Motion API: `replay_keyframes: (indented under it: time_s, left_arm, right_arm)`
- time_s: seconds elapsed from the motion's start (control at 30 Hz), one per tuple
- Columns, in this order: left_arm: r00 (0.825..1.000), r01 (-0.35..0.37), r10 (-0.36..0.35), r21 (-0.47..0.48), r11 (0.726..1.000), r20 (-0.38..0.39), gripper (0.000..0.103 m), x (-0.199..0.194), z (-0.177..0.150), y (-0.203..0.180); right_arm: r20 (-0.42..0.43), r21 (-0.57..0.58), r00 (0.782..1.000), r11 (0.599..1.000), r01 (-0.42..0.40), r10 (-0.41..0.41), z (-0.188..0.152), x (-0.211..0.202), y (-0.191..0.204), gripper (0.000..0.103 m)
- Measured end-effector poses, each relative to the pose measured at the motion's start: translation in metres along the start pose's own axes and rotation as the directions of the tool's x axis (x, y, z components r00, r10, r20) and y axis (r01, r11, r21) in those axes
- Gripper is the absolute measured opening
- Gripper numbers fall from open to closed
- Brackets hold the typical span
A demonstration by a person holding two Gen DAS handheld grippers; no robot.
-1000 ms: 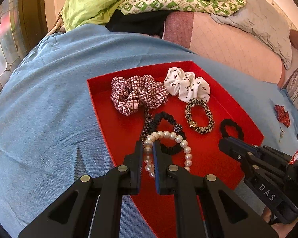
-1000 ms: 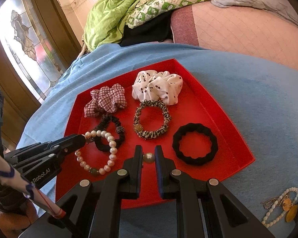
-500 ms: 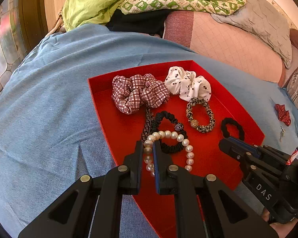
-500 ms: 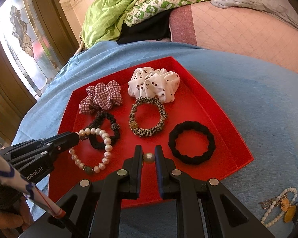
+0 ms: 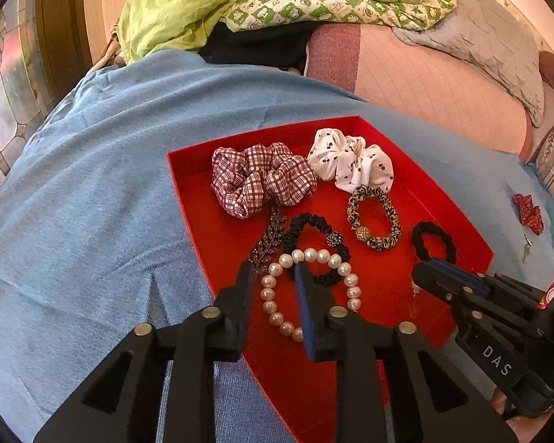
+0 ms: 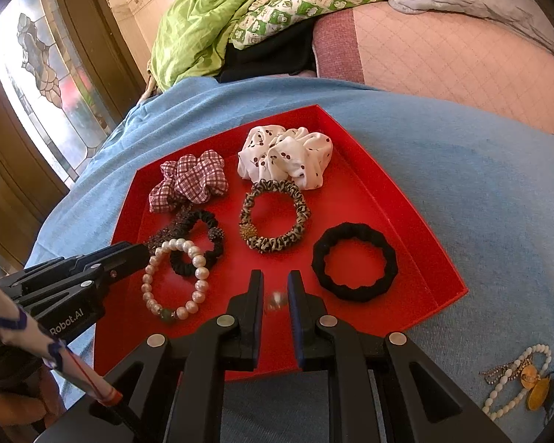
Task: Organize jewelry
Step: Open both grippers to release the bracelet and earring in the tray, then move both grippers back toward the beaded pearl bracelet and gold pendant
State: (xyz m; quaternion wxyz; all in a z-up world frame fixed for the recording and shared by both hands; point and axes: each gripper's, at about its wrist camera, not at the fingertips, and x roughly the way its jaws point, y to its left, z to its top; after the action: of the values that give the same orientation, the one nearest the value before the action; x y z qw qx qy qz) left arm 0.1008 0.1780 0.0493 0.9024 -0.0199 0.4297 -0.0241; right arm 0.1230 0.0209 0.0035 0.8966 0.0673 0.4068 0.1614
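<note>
Left gripper point(image 5: 273, 267): jaws opening. Half a second ago they were clamped on the left arc of the pearl bracelet point(image 5: 343, 268); now the pads stand clear on either side of that arc, not pressing. The hand itself has not shifted.

Pearl bracelet: lies flat on the floor of the red tray point(image 5: 210, 199), toward its near left edge. Its far side overlaps the black beaded hair tie point(image 5: 306, 221). Same spot as before.

Right gripper point(image 6: 276, 275): jaws narrow, gap unchanged, tips over the tray's near edge. Small bead point(image 6: 277, 301) between them; it was sharp at the tips earlier, now it is blurred and sits slightly lower. Whether the pads grip it, cannot tell.

Rest of the tray as before:
- plaid scrunchie point(image 5: 255, 177), far left corner
- white cherry-print scrunchie point(image 5: 351, 162), far corner
- leopard scrunchie point(image 6: 303, 210), centre
- plain black hair tie point(image 6: 352, 230), by the right edge
- dark beaded piece point(image 5: 267, 240), beside the pearls, partly under the plaid scrunchie

The tray rests on a blue cloth point(image 5: 92, 184). A tangle of white beads and gold pendants point(image 6: 524, 380) lies on the cloth, outside the tray's near right corner
</note>
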Motion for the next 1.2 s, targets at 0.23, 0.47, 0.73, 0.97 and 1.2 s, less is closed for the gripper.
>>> replay_keyframes:
  time_s: [0.23, 0.47, 0.73, 0.97, 1.2]
  left_arm:
    - [1.0, -0.006, 0.006, -0.005, 1.0, 0.015, 0.026, -0.004, 0.001, 0.0]
    - [0.999, -0.009, 0.01, -0.011, 1.0, 0.053, 0.031, -0.013, 0.002, -0.008]
    - [0.997, -0.011, 0.01, 0.021, 1.0, 0.076, 0.034, -0.019, 0.003, -0.027]
    - [0.996, 0.008, -0.012, 0.057, 0.998, 0.084, 0.036, -0.022, 0.001, -0.047]
    - [0.996, 0.031, -0.038, 0.086, 0.996, 0.085, 0.038, -0.023, 0.0, -0.068]
  right_arm:
    - [0.02, 0.009, 1.0, 1.0, -0.01, 0.01, 0.002, -0.01, 0.0, 0.015]
    - [0.045, 0.034, 0.999, 0.999, -0.02, 0.018, 0.005, -0.027, -0.006, 0.018]
    - [0.062, 0.051, 0.998, 0.999, -0.007, 0.004, 0.006, -0.045, -0.014, 0.024]
    - [0.065, 0.077, 0.998, 0.997, 0.009, -0.014, 0.004, -0.057, -0.026, 0.024]
    - [0.071, 0.114, 0.997, 0.993, 0.034, -0.042, 0.001, -0.076, -0.047, 0.024]
